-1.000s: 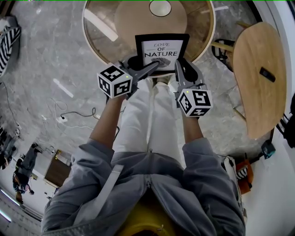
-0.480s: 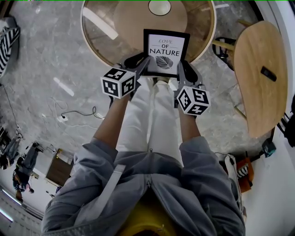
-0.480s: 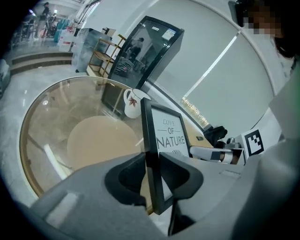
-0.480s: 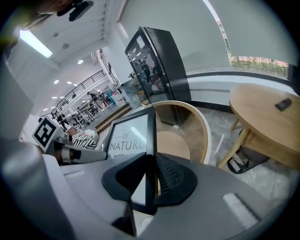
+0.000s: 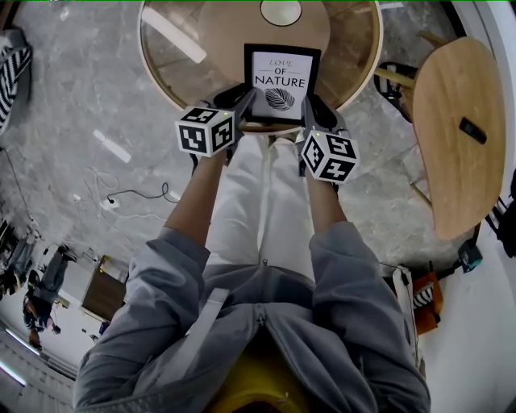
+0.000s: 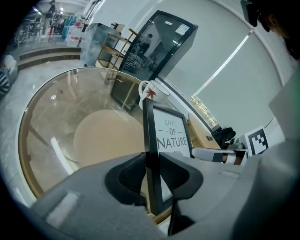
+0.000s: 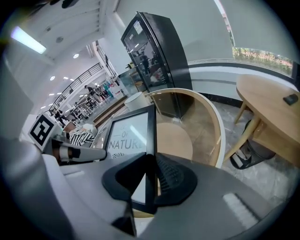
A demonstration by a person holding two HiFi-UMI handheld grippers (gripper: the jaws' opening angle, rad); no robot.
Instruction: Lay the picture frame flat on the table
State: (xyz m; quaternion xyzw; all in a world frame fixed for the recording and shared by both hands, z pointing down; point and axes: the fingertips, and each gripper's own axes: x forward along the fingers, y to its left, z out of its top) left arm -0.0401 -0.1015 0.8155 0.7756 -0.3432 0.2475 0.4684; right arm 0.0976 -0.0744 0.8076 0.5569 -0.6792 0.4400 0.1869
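I had the picture frame (image 5: pixel 282 82) pinched between both tongs at the near rim of the round glass surface (image 5: pixel 165 60), at 6 o'clock on its top as seen from the head view. The frame was not flat. It stood on edge, leaning back a little, with its printed face turned toward me and the word NATURE readable above a leaf drawing.

The left tongs (image 5: pixel 244 100) were at 9 o'clock on the frame. Their jaws were closing, and the left gripper view showed the black left border between the two pads with both pads against it. The right tongs (image 5: pixel 311 110) were at 3 o'clock, clenched on the right border; the right gripper view showed that thin edge squeezed between ribbed pads.

The frame's lower edge sat right at the rim of the glass surface, but I could not tell whether it rested there or hung just above it.

Beyond the frame at 12 o'clock a white mug (image 5: pixel 280 11) stood on the same surface, well apart from it. Off at 3 o'clock a separate wooden surface (image 5: pixel 451 161) carried a small dark object (image 5: pixel 472 131) too small to identify.
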